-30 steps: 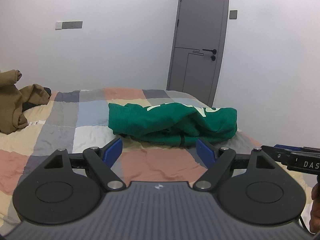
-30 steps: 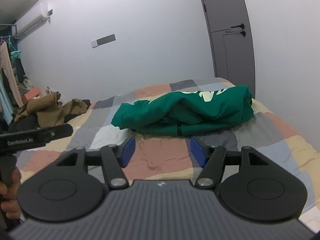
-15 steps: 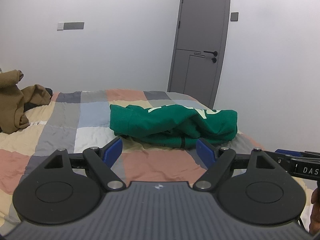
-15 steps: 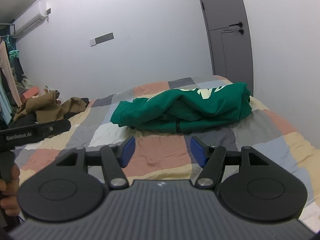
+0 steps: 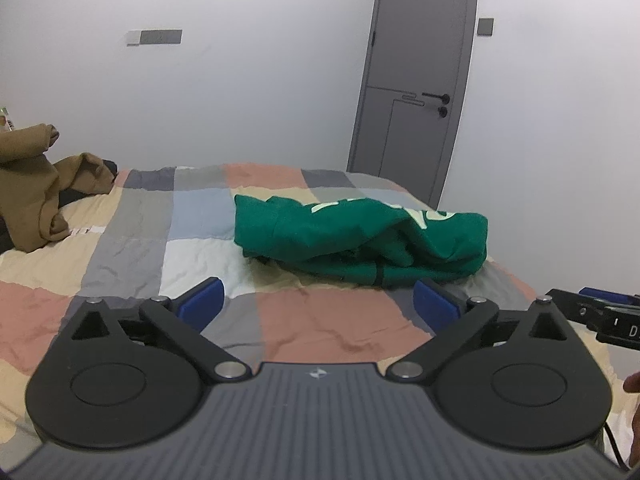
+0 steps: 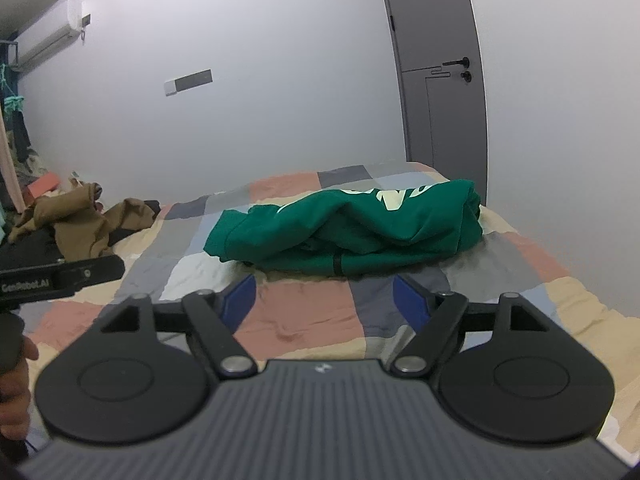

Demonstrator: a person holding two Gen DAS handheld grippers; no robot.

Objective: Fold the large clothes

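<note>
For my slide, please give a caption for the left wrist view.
Left claw, opening and empty, faces a bundled green sweatshirt on a patchwork bed.

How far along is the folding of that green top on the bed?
Done: the green top lies bundled into a rough fold on the bed. In hand: nothing; both the left gripper and right gripper hang short of it, jaws opening, empty. Left: the brown clothes lie heaped, unfolded.
</note>
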